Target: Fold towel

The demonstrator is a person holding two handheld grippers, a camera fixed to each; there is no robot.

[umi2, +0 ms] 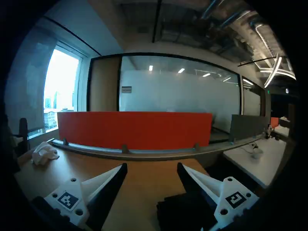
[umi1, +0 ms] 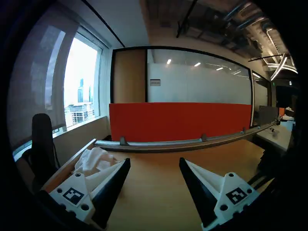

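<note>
Towel (umi1: pixel 94 159) lies crumpled at the far-left edge of the desk (umi1: pixel 161 192), just behind the left finger of the left gripper (umi1: pixel 154 159); unfolded, untouched. Left gripper: jaws wide, nothing between them, held level over bare wood, likely poised to swing left for the cloth. Right gripper view: towel well off to the left. Right gripper (umi2: pixel 151 164) likewise spread wide, empty. Dark stack (umi2: pixel 181 210) sits under its right finger; cannot tell what. Folding not begun.
</note>
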